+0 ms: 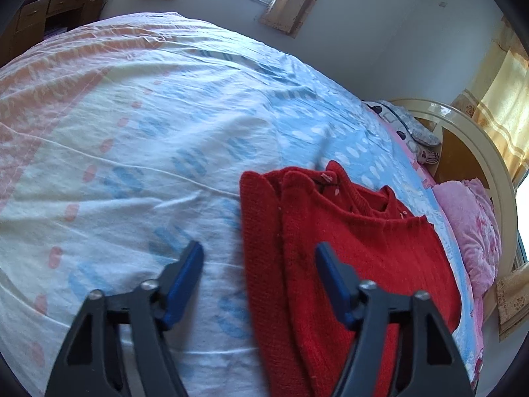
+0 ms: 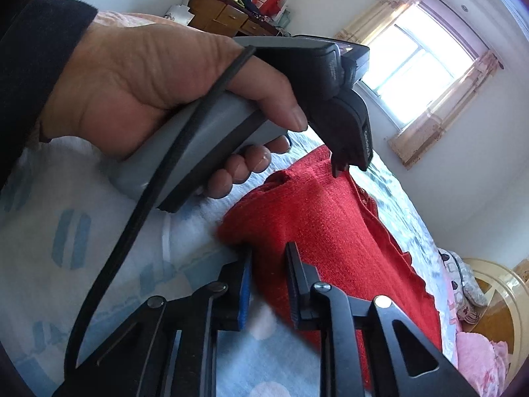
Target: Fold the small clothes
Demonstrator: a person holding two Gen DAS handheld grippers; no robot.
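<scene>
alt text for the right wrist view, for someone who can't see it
A red knitted sweater lies on a blue-patterned bedsheet, its near edge between the right gripper's fingers. A hand above holds the left gripper at the sweater's far edge.

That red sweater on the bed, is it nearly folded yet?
Partly. One sleeve of the red sweater already lies folded onto its body. The right claw straddles the hem corner, the left claw the folded edge. The crosswise fold remains.
</scene>
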